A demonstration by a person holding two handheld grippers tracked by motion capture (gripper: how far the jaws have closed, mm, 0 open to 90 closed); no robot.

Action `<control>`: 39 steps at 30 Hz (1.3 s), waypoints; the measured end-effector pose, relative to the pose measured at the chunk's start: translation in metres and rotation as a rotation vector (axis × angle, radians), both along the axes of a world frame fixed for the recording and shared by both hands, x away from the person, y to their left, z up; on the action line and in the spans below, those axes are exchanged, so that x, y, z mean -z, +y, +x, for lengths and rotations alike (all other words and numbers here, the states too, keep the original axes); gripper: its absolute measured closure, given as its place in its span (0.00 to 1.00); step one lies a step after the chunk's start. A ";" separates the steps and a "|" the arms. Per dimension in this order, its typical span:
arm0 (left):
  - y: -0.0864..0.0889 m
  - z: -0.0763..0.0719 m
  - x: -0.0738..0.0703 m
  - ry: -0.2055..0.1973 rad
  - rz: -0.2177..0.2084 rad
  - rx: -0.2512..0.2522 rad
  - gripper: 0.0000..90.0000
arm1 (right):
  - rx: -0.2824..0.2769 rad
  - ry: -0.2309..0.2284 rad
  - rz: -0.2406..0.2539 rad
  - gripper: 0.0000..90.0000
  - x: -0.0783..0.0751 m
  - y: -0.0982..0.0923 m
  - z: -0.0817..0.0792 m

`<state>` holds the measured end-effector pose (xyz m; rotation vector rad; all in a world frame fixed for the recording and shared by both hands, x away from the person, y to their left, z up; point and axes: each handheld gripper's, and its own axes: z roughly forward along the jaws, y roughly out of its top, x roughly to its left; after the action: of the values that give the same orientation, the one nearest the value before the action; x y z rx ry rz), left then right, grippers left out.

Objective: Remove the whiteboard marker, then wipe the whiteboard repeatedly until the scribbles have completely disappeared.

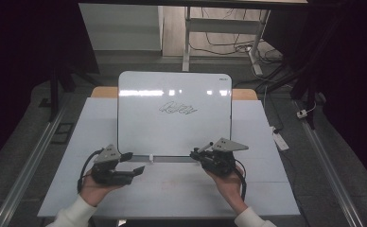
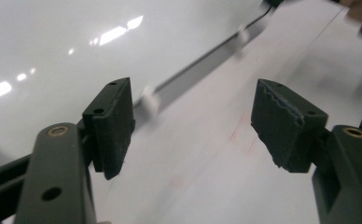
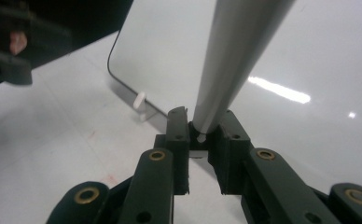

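Right gripper (image 3: 202, 140) pinching pen (image 3: 235, 56), tip cropped, seemingly.

My left gripper (image 1: 133, 161) is a black body with a grey three-cornered plate on top and a black cable looping from its back. Up close, its two jaws are dark grey arms with brass-ringed holes and plain round holes, each ending in a blocky black pad (image 2: 111, 123); the pad edges look worn and slightly ragged. My right gripper (image 1: 196, 152) is built the same: black housing, grey triangular plate with small dark holes, black cable trailing along my wrist. Its arms show brass bushings at the joints and small screws in the pad blocks. I wear white sleeves (image 1: 73, 213), cuffs ending at both wrists.
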<state>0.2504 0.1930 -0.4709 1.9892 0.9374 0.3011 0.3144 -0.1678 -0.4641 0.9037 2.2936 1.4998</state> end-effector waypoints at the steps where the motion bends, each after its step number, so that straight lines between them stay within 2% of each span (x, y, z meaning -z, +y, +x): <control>1: 0.007 -0.003 0.004 0.008 0.000 -0.013 0.34 | 0.000 0.000 0.000 0.86 0.000 0.000 0.000; 2: 0.013 -0.006 0.007 0.016 -0.003 -0.025 0.32 | 0.010 -0.023 0.005 0.86 -0.003 -0.003 0.000; 5: 0.029 -0.016 0.017 0.023 -0.007 -0.063 0.31 | 0.018 -0.043 0.017 0.86 -0.005 -0.008 0.000; 8: 0.037 -0.021 0.026 0.037 -0.009 -0.074 0.30 | 0.015 -0.058 0.018 0.86 -0.006 -0.010 0.001; 13: 0.043 -0.023 0.032 0.040 0.016 -0.087 0.29 | 0.022 -0.080 0.020 0.86 -0.006 -0.010 0.001; 19: 0.045 -0.021 0.037 0.045 0.023 -0.094 0.28 | 0.030 -0.092 0.017 0.86 -0.007 -0.011 0.000; 27: 0.046 -0.020 0.040 0.043 0.026 -0.093 0.26 | 0.053 -0.153 0.013 0.86 -0.011 -0.011 0.003; 28: 0.047 -0.020 0.040 0.043 0.026 -0.093 0.26 | 0.068 -0.181 0.009 0.86 -0.016 -0.010 0.010; 29: 0.047 -0.019 0.040 0.043 0.026 -0.092 0.26 | 0.068 -0.181 0.009 0.86 -0.016 -0.010 0.010; 31: 0.047 -0.019 0.041 0.045 0.024 -0.092 0.26 | 0.108 -0.216 0.007 0.86 -0.026 -0.004 0.030; 32: 0.046 -0.018 0.042 0.047 0.022 -0.092 0.26 | 0.108 -0.216 0.007 0.86 -0.026 -0.004 0.030; 35: 0.045 -0.018 0.044 0.049 0.028 -0.084 0.26 | 0.162 -0.245 -0.003 0.86 -0.035 0.002 0.061; 39: 0.045 -0.016 0.047 0.051 0.036 -0.085 0.26 | 0.219 -0.250 -0.005 0.86 -0.041 0.008 0.093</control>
<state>0.2340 0.2384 -0.5177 2.0011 1.0582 0.3182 0.4069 -0.1594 -0.4228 0.8786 1.9543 1.4231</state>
